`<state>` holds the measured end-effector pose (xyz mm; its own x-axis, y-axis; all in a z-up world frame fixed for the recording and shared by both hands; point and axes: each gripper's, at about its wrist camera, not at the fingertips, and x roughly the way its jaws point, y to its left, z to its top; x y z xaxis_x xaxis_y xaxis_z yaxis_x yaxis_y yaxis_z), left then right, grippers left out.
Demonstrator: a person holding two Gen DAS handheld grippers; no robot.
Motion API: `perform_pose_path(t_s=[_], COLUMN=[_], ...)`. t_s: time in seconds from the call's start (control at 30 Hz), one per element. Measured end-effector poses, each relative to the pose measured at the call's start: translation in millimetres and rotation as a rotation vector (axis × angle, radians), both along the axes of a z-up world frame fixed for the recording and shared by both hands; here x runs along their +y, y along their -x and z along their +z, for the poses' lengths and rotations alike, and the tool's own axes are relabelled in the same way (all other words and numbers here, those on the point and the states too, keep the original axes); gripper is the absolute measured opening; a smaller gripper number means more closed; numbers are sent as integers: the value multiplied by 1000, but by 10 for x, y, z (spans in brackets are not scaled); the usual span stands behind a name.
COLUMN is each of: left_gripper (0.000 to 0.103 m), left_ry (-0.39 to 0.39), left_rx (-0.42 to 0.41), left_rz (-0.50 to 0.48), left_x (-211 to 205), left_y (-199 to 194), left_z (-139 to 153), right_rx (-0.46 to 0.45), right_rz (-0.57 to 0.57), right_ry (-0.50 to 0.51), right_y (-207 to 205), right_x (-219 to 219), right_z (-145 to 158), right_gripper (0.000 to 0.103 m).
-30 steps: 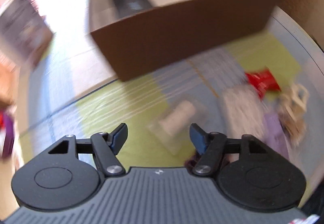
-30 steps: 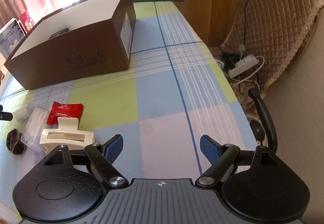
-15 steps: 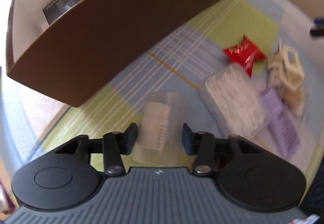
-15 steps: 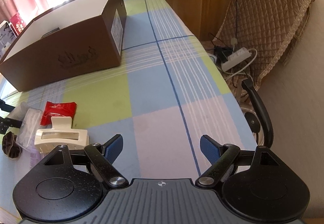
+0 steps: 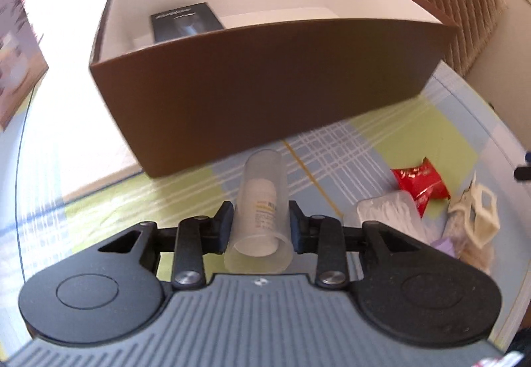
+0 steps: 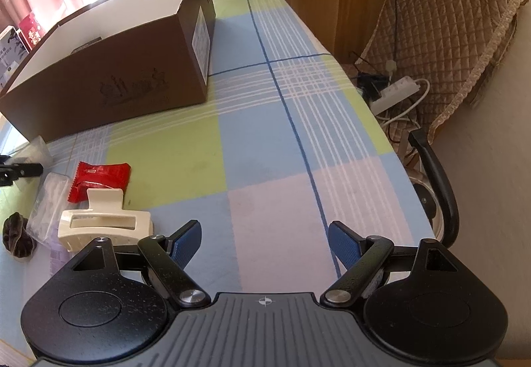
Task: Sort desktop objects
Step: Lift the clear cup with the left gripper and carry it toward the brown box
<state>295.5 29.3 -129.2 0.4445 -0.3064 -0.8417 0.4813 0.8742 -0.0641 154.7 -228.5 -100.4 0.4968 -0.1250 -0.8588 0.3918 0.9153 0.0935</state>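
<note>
My left gripper [image 5: 260,227] clamps the frosted tube [image 5: 262,201] just before the brown box [image 5: 265,94]; my right gripper [image 6: 264,242] hangs released. One black packet [image 5: 186,22] is boxed; the red sachet [image 6: 99,179], clip [image 6: 103,224] and the rest wait near the table's [image 6: 265,151] left edge.

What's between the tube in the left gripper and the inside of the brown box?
Only the box's near wall. The left gripper holds the clear tube just in front of the brown box, below its rim, so it likely has to go up and over. Inside, a black packet lies at the left; the rest looks free.
</note>
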Motion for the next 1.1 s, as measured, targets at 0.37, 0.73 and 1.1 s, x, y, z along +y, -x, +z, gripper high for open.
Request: perform_pose_path(t_s=[0.37,0.73,1.1], left_gripper=[61,26,26], left_ry=[-168,-141,133], left_rx=[124,29,-275], left_rz=[-1,-13,215], left_x=[-123,-238,319], left_y=[-305,-332,265], left_z=[78,170,381], right_rx=[-2,3,-58], right_rz=[15,-8,67], right_ry=[-7,-13,-66], right_y=[-15,52,-55], right_x=[20,-12,164], right_z=[-29,-48,-14], right_gripper=[81,81,81])
